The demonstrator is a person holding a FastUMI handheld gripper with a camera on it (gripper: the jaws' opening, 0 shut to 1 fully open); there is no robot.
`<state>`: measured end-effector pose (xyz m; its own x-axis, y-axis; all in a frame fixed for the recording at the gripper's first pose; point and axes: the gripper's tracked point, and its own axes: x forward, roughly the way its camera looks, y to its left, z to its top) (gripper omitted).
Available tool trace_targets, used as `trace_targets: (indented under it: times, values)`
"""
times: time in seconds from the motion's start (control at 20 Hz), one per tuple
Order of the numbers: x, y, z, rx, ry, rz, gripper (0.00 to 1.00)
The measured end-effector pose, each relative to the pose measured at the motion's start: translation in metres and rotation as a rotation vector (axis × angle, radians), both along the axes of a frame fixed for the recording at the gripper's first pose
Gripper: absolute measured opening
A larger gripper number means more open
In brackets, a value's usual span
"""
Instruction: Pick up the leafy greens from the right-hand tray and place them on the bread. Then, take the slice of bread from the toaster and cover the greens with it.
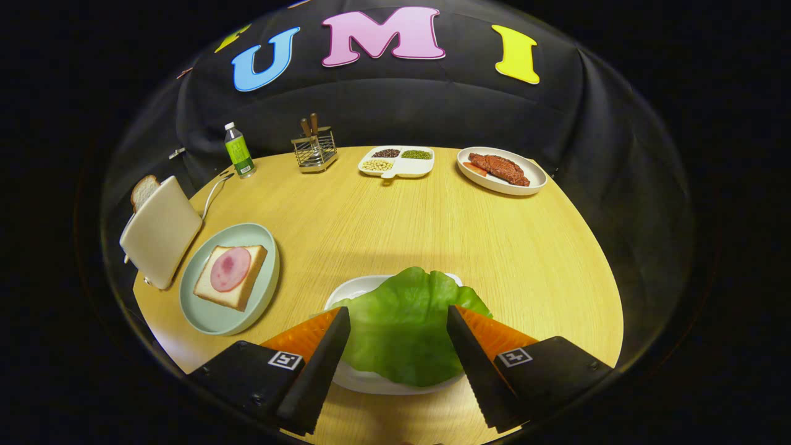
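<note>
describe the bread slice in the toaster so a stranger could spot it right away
Start at the round wooden table and go to its edge left of the open tongs, past the pale green plate. There stands a cream slab-shaped toaster. The white bread slice pokes up from its top, bare, unlike the plate's ham-topped slice.

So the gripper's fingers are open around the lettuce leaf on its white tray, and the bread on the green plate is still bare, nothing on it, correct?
Not quite. The gripper view shows the bread on the green plate already carrying a round pink slice of ham. The rest holds: the gripper is open, fingers either side of the lettuce leaf on its white tray.
</note>
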<state>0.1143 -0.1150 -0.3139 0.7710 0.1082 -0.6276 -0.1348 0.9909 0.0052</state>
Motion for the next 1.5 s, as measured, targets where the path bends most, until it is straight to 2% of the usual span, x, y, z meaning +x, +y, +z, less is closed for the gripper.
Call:
trace_targets:
  times: [0.15,0.45,0.5,0.6,0.65,0.7,0.9,0.95,1.0,1.05,1.35,1.5]
  values:
    - [0.000,0.001,-0.021,0.006,0.054,0.012,0.98]
    - [-0.001,0.002,-0.022,-0.025,0.050,0.036,0.98]
    - [0.000,0.003,-0.021,-0.024,0.047,0.035,0.94]
    - [0.000,0.005,-0.023,-0.017,0.054,0.041,0.92]
    - [-0.002,0.006,-0.022,-0.020,0.053,0.044,0.77]
    - [-0.003,0.008,-0.022,-0.023,0.052,0.056,0.70]
    - [-0.005,0.011,-0.020,-0.014,0.063,0.053,0.32]
    - [-0.004,0.012,-0.020,-0.009,0.063,0.062,0.25]
    - [-0.004,0.009,-0.023,-0.008,0.068,0.059,0.25]
    - [-0.005,0.010,-0.021,0.007,0.077,0.057,0.10]
    - [-0.006,0.013,-0.019,0.035,0.114,0.081,0.05]
    - [-0.004,0.015,-0.001,0.023,0.085,0.079,0.05]
